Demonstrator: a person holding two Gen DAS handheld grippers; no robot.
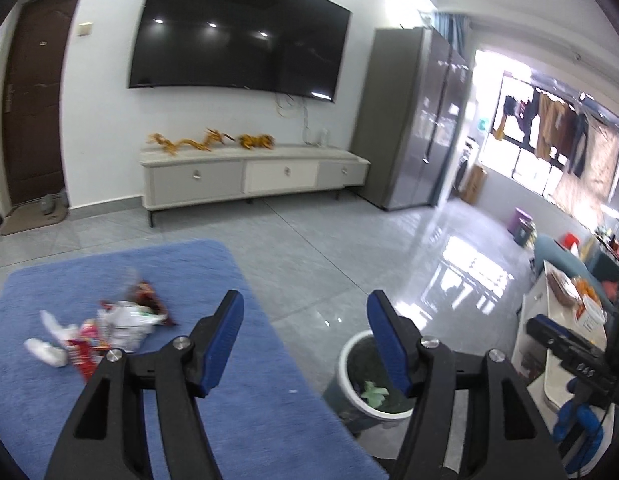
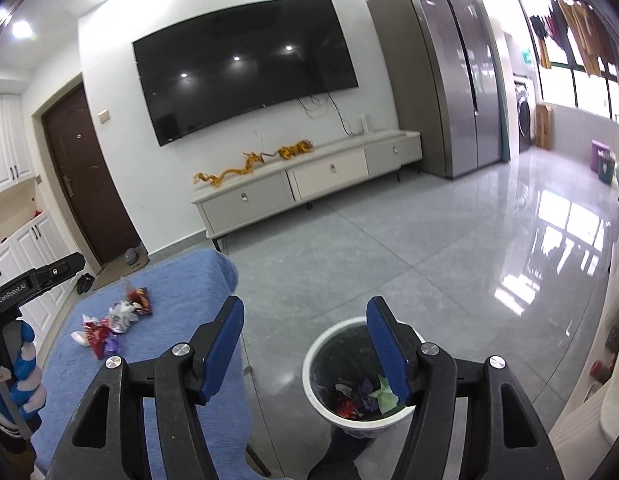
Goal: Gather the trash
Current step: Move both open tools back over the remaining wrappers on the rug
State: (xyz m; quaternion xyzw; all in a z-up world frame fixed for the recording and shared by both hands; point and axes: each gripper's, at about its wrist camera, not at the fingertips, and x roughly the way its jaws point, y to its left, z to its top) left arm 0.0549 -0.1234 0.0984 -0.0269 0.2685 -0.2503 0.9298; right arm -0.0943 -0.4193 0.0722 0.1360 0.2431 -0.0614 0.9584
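Left wrist view showed the left claw spread wide and gripping nothing, held above the near edge of a blue-covered worktop. The trash, a blurred heap of red and white wrappers with some crumpled paper, lay on the worktop to the left of the bin, well apart from it. The bin stood on the grey floor just beside the worktop's right edge; the claw's right finger overlapped its rim in this view. A green scrap lay inside.

In the right wrist view, the right claw was likewise parted and empty, poised over the bin, whose bottom held mixed wrappers, red, purple and green. The heap on the worktop sat left of the bin and beyond the worktop's corner. Nothing lay between heap and bin except bare blue cloth and the worktop edge.

Far behind the bin stood a low cabinet under a wall TV, with a grey fridge to its right. Right of the bin, a white sideboard carried boxes.
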